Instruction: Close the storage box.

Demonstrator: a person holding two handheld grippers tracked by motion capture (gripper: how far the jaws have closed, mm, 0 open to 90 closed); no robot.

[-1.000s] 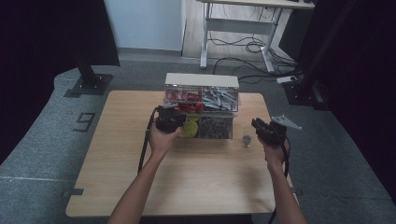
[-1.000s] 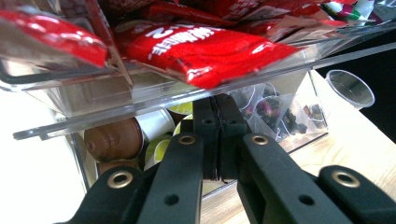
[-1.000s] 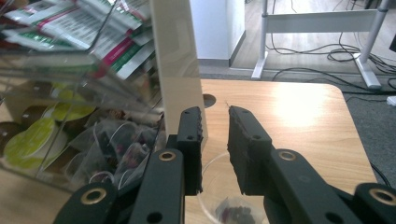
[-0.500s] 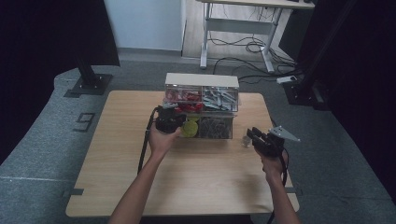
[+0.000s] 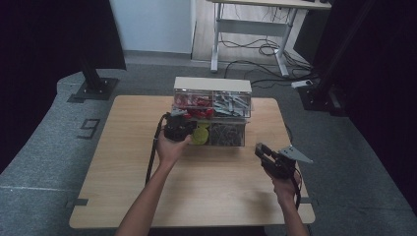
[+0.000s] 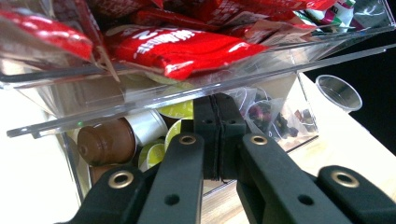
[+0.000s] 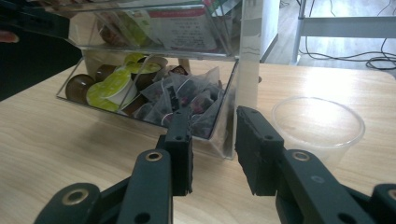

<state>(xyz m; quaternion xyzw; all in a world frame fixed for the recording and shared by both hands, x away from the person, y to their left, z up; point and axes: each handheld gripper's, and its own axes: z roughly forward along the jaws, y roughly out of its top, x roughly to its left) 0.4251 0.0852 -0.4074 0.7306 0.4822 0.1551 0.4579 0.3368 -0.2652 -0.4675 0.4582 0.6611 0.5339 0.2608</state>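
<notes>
Tool (image 6: 218,140) closed, seemingly empty, at organizer (image 6: 154,100).

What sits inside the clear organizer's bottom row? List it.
The clear organizer holds coffee capsules, brown and lime-lidded, beside pyramid tea bags. Deeper layers are covered by those in front.

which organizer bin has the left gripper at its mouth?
The lower-left bin, the one with brown and green capsules. The left gripper sits shut at its opening; the neighbouring lower bin holds tea bags, and the upper bins sit above.

wooden table (image 5: 123,177), clear organizer (image 5: 216,105), plastic cup (image 7: 317,123)
</notes>
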